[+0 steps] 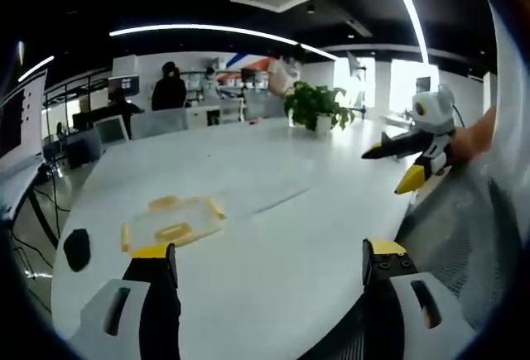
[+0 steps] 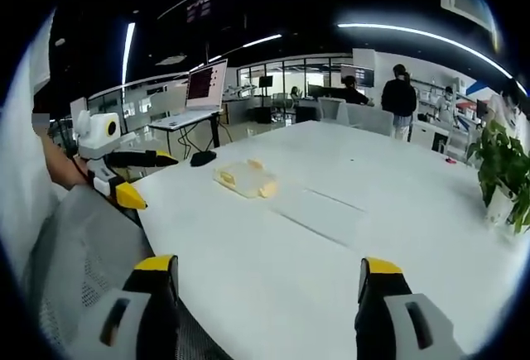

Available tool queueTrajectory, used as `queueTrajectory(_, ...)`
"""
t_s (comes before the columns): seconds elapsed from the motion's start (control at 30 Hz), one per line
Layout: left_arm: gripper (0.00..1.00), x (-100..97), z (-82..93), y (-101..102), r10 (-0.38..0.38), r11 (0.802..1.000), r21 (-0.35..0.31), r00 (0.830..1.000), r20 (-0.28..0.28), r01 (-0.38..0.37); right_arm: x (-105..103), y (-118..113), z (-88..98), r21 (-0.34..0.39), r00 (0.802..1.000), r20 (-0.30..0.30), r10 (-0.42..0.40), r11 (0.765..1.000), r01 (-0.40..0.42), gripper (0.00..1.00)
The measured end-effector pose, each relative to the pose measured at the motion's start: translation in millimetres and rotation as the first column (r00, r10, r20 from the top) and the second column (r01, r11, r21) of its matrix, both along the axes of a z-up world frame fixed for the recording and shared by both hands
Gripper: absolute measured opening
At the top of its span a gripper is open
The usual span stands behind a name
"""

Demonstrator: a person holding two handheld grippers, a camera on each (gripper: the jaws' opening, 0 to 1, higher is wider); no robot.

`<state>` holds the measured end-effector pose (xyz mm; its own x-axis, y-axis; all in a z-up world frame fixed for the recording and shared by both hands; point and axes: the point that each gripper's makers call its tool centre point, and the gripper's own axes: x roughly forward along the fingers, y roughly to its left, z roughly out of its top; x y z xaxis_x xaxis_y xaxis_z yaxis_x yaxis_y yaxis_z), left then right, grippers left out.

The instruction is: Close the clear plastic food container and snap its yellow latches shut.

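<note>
Both grippers stand wide open and hold nothing. In the left gripper view the left gripper (image 1: pixel 269 265) shows its two yellow-tipped jaws far apart above the near part of the white table (image 1: pixel 273 211), touching nothing; the right gripper (image 1: pixel 410 161) comes in from the right, held in a hand (image 1: pixel 472 141) beyond the table's edge, its jaws spread as well. In the right gripper view the right gripper (image 2: pixel 269 277) likewise has its jaws set wide over bare tabletop (image 2: pixel 348 236), and the left gripper (image 2: pixel 124 174) enters from the left, open, off the table's rim above a grey mesh chair back (image 2: pixel 79 252). The clear plastic food container (image 1: pixel 172 222) lies flat on the table with its yellow latches turned outward, well apart from both grippers; in the right gripper view the container (image 2: pixel 245 178) sits toward the far left side of the table. The left gripper view alone brings a potted plant (image 1: pixel 317 105) at the table's far end, a black object (image 1: pixel 77 248) near the left rim, and a person standing at the desks beyond (image 1: pixel 169 88). The right gripper view adds a laptop (image 2: pixel 199 95) on a further desk and a black mouse-like thing (image 2: pixel 202 158) by the table's corner. Between the grippers and the container the white surface lies open.
</note>
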<state>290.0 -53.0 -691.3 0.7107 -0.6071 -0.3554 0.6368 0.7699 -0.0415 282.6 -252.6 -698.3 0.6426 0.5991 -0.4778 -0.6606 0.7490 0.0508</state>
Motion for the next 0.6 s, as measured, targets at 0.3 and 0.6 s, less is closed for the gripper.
queueTrajectory(0.3, 0.91, 2.0, 0.3, 3.6, 0.02, 1.0, -0.006, 1.0, 0.0, -0.02, -3.6, 5.2, -2.6, -0.009, 1.0, -0.009, 0.03, 1.0, -0.03, 0.88)
queueTrajectory(0.6, 0.9, 3.6, 6.0, 1.9, 0.013, 0.999, 0.03, 1.0, 0.024, -0.013, 0.4, 4.1, 3.6, 0.014, 0.999, -0.01, 0.043, 0.999, -0.043, 0.86)
